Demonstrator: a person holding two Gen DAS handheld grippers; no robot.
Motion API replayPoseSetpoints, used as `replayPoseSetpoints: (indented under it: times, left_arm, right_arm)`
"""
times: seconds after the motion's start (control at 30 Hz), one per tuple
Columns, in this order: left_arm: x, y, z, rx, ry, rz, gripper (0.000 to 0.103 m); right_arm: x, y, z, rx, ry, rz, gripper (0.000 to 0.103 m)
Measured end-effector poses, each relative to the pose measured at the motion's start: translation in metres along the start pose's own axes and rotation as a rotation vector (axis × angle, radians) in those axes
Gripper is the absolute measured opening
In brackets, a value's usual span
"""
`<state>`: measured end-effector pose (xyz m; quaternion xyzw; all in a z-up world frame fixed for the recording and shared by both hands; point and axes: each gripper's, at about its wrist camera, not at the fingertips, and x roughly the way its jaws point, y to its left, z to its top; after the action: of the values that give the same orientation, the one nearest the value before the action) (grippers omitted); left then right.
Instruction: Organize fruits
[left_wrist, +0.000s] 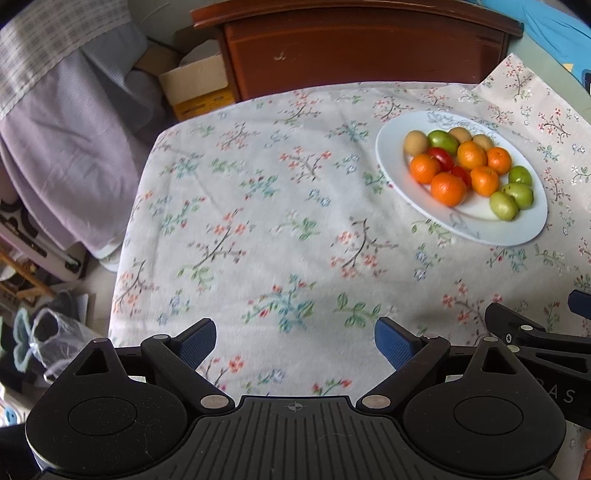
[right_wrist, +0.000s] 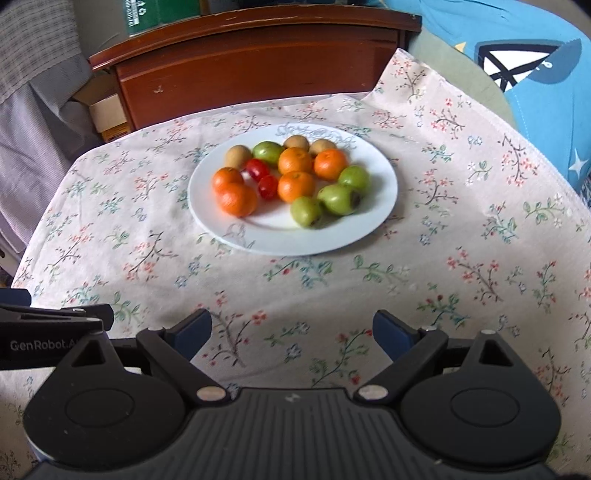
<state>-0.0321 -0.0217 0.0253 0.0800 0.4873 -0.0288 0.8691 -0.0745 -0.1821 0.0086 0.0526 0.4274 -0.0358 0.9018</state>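
A white plate (right_wrist: 347, 229) (left_wrist: 524, 232) rests on the flowered tablecloth and carries mixed fruit: several oranges (right_wrist: 295, 186) (left_wrist: 448, 189), several green fruits (right_wrist: 340, 199) (left_wrist: 503, 206), two red tomatoes (right_wrist: 257, 169) (left_wrist: 442, 157) and three brown kiwis (right_wrist: 237, 156) (left_wrist: 415, 143). My right gripper (right_wrist: 291, 334) is open above the cloth, short of the plate's near rim, with nothing between its blue pads. My left gripper (left_wrist: 295, 341) is open too, over bare cloth, with the plate far up to its right. Each gripper's black body shows at the other view's edge.
The tablecloth (left_wrist: 258, 229) hangs over the table's left and far edges. A brown wooden headboard (right_wrist: 258, 70) stands behind the table. Lilac bedding (left_wrist: 62, 147), a cardboard box (left_wrist: 195, 88) and floor clutter lie to the left. Blue fabric (right_wrist: 517, 55) is at the right.
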Motion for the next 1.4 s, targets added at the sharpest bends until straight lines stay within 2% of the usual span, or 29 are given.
replayPoseSetpoints:
  times: [0.3,0.53,0.73,1.1,1.4]
  left_arm:
    - [-0.004,0.018,-0.021,-0.022,0.013,0.014,0.094]
    - [-0.006,0.029,-0.030,-0.041,0.021,0.024,0.094]
    - [-0.003,0.036,-0.031,-0.056,0.023,0.035,0.094]
    - [0.003,0.043,-0.032,-0.079,0.040,0.032,0.094]
    - [0.005,0.042,-0.031,-0.079,0.040,0.027,0.094]
  right_arm:
    - [0.003,0.010,-0.022,0.004,0.015,0.021,0.094]
    - [-0.001,0.025,-0.034,-0.042,-0.016,0.027,0.098]
    - [0.007,0.031,-0.033,-0.078,-0.028,-0.010,0.102]
    - [0.022,0.032,-0.033,-0.052,-0.171,-0.060,0.102]
    - [0.031,0.037,-0.025,-0.060,-0.191,-0.051,0.102]
